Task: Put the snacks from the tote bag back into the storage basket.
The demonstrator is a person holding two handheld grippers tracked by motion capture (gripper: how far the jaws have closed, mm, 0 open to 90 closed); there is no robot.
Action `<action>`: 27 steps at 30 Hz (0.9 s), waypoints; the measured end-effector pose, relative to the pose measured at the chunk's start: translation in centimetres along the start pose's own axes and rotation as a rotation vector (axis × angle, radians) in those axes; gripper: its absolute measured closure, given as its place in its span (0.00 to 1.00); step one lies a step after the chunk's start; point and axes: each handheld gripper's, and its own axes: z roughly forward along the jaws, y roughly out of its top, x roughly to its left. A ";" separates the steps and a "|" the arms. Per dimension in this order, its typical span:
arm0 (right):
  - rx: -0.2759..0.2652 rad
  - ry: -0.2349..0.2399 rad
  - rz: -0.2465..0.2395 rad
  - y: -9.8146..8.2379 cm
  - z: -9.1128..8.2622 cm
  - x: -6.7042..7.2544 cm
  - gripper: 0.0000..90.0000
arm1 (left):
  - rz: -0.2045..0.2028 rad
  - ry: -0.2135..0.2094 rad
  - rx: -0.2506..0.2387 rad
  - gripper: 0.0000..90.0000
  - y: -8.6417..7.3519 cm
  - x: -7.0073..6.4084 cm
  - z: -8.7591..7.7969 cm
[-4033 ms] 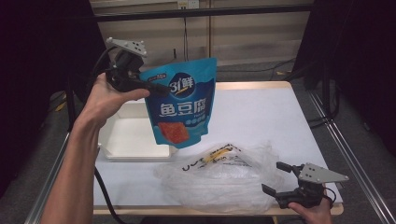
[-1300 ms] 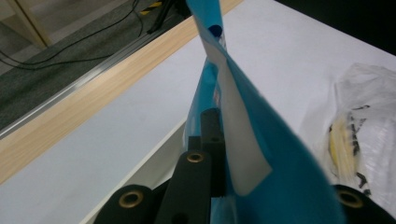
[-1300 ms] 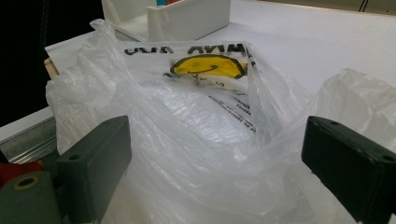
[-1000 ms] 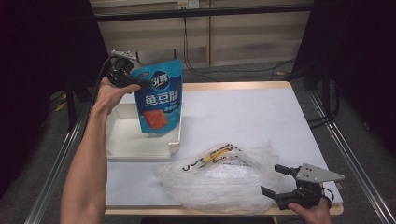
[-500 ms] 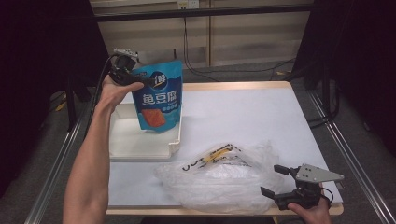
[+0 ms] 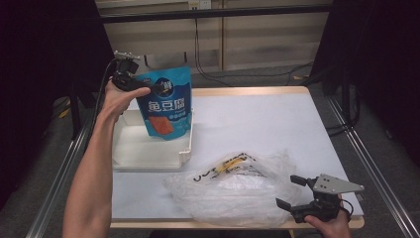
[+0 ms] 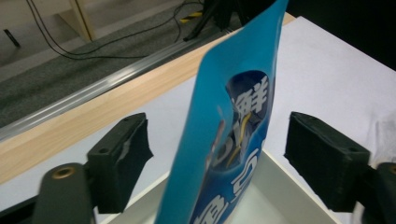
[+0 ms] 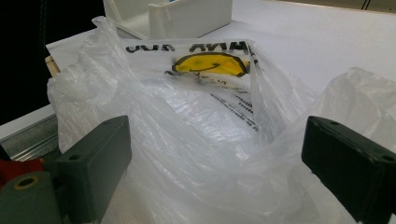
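Note:
A blue snack pouch (image 6: 166, 106) stands upright with its lower end inside the white tray (image 6: 143, 151) at the table's left. My left gripper (image 6: 148, 85) is level with the pouch's top corner. In the left gripper view the pouch (image 7: 233, 140) is between the two black pads (image 7: 119, 165), which stand apart from it. The jaws have just been opening and are now open. My right gripper (image 6: 289, 191) rests open at the front right, against a crumpled clear plastic bag (image 6: 230, 186). The bag's mouth (image 8: 205, 107) gapes between its jaws.
The tray's white wall (image 8: 187, 16) stands beyond the bag. A wooden strip (image 6: 247, 91) edges the table's far side, with a metal rail (image 6: 57, 183) along the left. White tabletop (image 6: 262, 124) stretches right of the tray.
Since four seconds ago the pouch has moved left and down from over the table into the tray. The left hand has shifted slightly with it. The right gripper has stayed put.

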 end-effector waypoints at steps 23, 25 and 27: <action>0.002 -0.014 0.005 0.0 0.2 -0.5 0.09 | -0.032 0.100 -0.010 0.05 -0.8 -0.1 -1.1; -0.001 -0.013 0.009 0.0 0.2 -0.7 0.09 | -0.085 0.073 -0.035 0.04 -1.0 0.4 -1.6; -0.006 -0.015 0.009 0.0 0.1 -0.8 0.09 | -0.073 0.108 -0.009 0.04 -1.2 0.4 -1.8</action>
